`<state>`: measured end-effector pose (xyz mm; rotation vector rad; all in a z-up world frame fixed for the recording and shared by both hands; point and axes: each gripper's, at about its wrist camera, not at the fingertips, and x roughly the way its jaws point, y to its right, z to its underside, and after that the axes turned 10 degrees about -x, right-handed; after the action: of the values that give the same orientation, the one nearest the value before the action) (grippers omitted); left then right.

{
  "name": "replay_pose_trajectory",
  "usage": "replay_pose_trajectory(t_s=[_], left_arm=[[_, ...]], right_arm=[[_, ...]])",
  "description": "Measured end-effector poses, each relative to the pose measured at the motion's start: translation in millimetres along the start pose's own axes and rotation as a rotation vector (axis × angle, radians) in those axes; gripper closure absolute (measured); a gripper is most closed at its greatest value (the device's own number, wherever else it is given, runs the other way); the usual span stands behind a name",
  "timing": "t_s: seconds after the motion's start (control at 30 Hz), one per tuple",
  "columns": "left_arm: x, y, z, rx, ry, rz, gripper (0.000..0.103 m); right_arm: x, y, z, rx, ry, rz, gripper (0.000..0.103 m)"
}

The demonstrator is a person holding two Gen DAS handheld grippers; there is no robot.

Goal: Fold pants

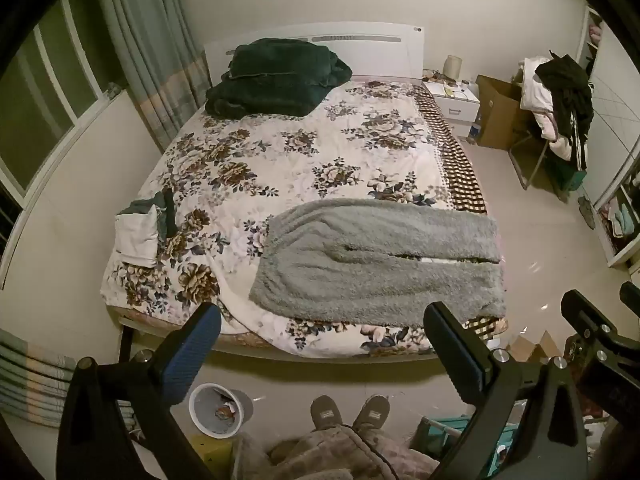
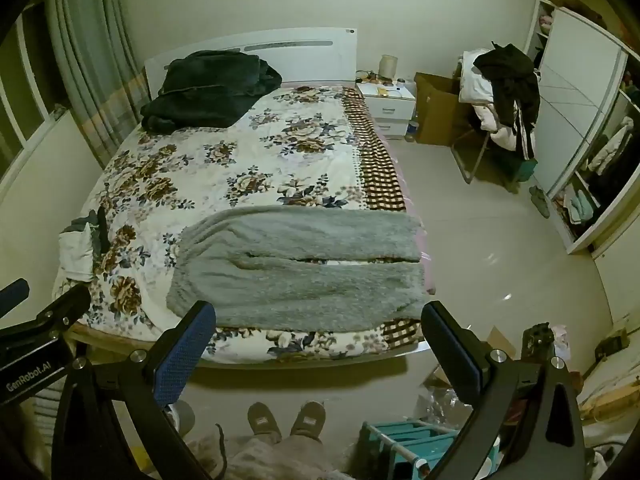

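My left gripper and right gripper hung wide and empty short of the bed's foot edge, where the grey pants lay lengthwise along it, legs nearer my right.

A fluffy grey pair of pants lies flat across the near end of a bed covered with a white quilt printed with brown and blue flowers. The two legs run side by side toward the right edge, waistband to the left. A dark green folded blanket sits at the white headboard. A small folded pile of white and grey cloth rests near the left edge. In the foreground the left gripper, black with blue pads, hangs above the floor with jaws spread wide and nothing between them. Below, two feet in grey-brown slippers stand beside a white waste bin.
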<state>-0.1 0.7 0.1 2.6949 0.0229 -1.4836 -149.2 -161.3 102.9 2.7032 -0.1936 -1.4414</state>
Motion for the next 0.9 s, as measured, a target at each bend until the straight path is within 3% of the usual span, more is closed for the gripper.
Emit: replay_pose_trajectory(t_s=[0.43, 0.47, 0.9], left_arm=[[-9, 8, -9, -0.007, 0.013, -0.001, 0.0], [-11, 8, -7, -0.006, 0.013, 0.0, 0.0], [-12, 6, -9, -0.004, 0.018, 0.002, 0.0]], right_arm=[[-5, -1, 2, -0.008, -0.003, 0.034, 0.0], [-3, -4, -3, -0.012, 0.0, 0.004, 0.0], [-7, -17, -3, -0.013, 0.001, 0.002, 0.0]])
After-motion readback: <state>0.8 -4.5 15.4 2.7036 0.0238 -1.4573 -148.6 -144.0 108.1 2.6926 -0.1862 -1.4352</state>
